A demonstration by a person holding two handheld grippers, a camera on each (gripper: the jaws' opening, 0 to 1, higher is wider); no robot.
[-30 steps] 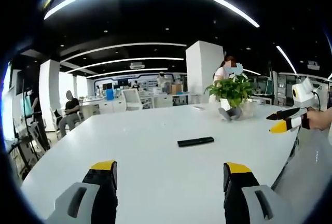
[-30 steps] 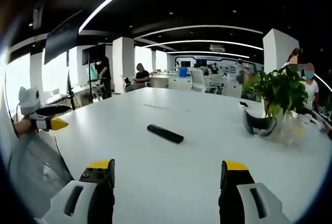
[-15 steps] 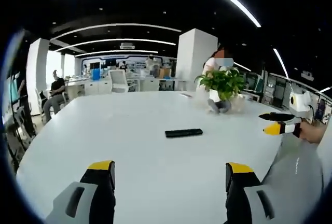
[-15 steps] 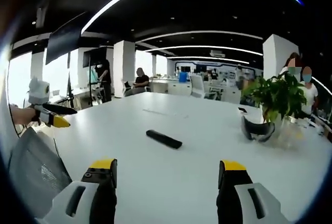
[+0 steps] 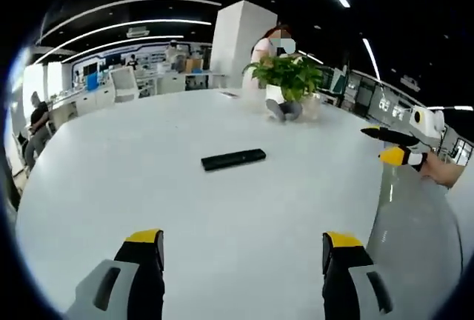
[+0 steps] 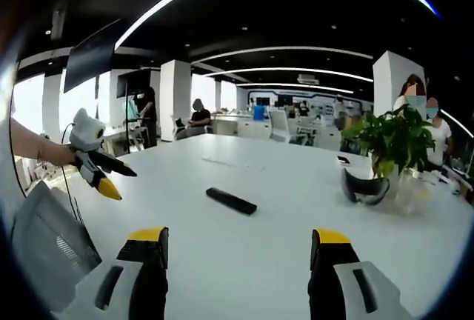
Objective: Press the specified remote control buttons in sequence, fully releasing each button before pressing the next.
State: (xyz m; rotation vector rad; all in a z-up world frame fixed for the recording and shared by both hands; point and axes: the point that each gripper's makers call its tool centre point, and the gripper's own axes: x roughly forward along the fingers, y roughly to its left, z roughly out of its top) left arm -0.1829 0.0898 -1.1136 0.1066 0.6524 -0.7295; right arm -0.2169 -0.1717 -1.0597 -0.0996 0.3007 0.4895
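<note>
A black remote control lies flat on the white table, well ahead of my left gripper, whose yellow-tipped jaws stand wide apart with nothing between them. In the right gripper view the same remote control rests mid-table, beyond my right gripper, also open and empty. The right gripper enters the left gripper view at the right edge, jaws parted, held by a hand. The left gripper appears at the left of the right gripper view, tilted downward over the table edge.
A potted green plant stands at the table's far side with a dark headset-like object beside it. A grey mesh chair back sits at the near left edge. People sit and stand at desks beyond the table.
The left gripper view has swung down and leftward toward the table, so the remote looks nearer. In the right gripper view the left gripper has come closer and tipped downward.
</note>
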